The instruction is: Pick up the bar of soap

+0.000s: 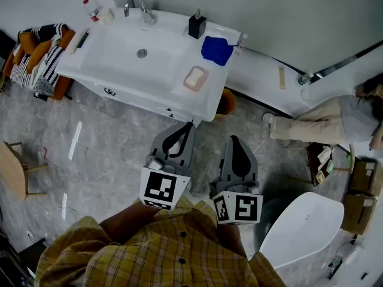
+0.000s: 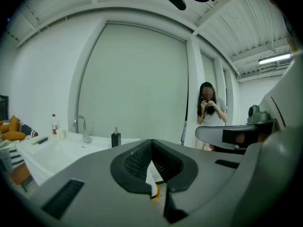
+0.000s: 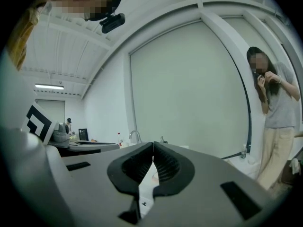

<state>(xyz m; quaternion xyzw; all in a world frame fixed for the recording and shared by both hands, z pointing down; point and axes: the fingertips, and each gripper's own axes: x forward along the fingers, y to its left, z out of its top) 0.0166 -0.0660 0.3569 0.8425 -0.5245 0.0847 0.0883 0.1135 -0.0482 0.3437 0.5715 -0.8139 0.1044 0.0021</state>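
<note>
Well, starting at the upper left of the head view, a heap of striped cloths (image 1: 40,57) lies against the end of the white washbasin (image 1: 114,70), which runs across the top of the frame with its faucet (image 1: 139,7) at the back edge. Further right on the back ledge stands a black soap dispenser (image 1: 197,26). The bar of soap (image 1: 195,78), pink, lies flat on the basin's right-hand ledge, just below and left of a crumpled blue cloth (image 1: 216,50). My left gripper (image 1: 191,124) hangs below the basin's front edge at center frame, over the grey floor, well apart from the soap; its own view shows the jaws pressed together with nothing between them. My right gripper (image 1: 234,139) sits just beside it, a little lower in the frame, and its jaws are likewise closed on nothing. At the far right edge a person (image 1: 335,121) stands by the wall.
</note>
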